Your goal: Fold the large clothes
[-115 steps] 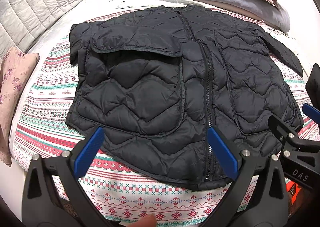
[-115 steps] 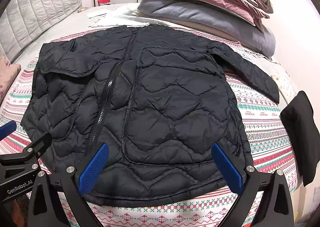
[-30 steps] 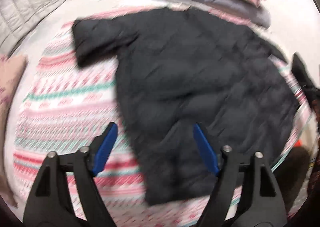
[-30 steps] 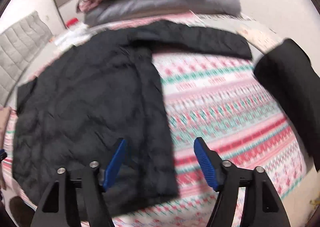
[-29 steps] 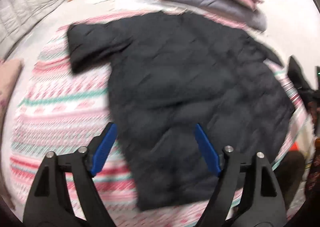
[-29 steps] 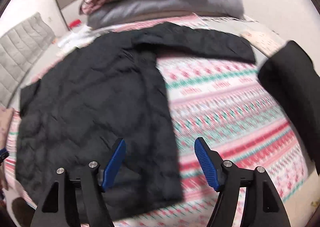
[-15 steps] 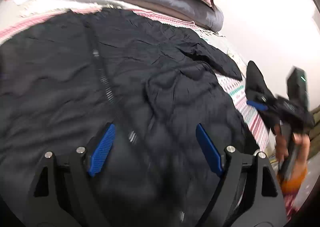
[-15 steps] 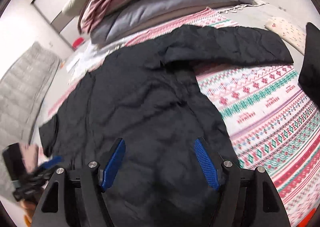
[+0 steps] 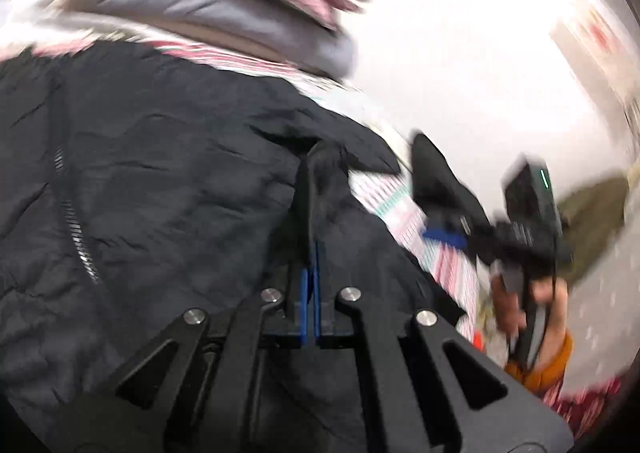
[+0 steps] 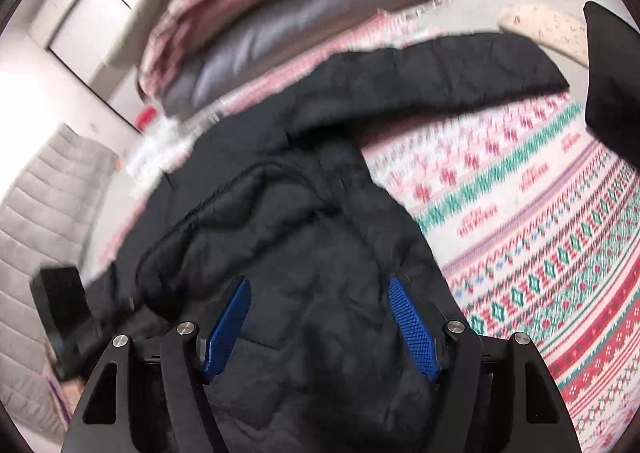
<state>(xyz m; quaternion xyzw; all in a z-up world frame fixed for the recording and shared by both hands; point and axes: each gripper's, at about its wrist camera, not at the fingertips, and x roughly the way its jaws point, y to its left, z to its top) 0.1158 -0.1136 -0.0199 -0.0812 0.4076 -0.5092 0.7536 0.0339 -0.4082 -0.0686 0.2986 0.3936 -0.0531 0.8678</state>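
Observation:
A black quilted jacket [image 9: 160,173] lies spread on the patterned bedspread [image 10: 540,233], its zipper [image 9: 76,229] to the left in the left wrist view. My left gripper [image 9: 311,261] is shut, its blue pads together and pinching a raised ridge of jacket fabric near the right side seam. My right gripper [image 10: 320,327] is open and hovers low over the jacket [image 10: 320,213] near its hem, with fabric below the jaws but not pressed. In the left wrist view the right gripper [image 9: 444,237] shows at the right, held by a hand with an orange sleeve.
A stack of folded pink and grey bedding [image 10: 300,13] sits behind the jacket. A black folded item [image 10: 612,93] lies at the bed's right edge. A grey padded headboard [image 10: 32,233] runs along the left. One jacket sleeve [image 10: 460,65] stretches right across the bedspread.
My left jaws have closed on the jacket fabric, which now stands up in a ridge. The right gripper has come lower and closer over the jacket, still open.

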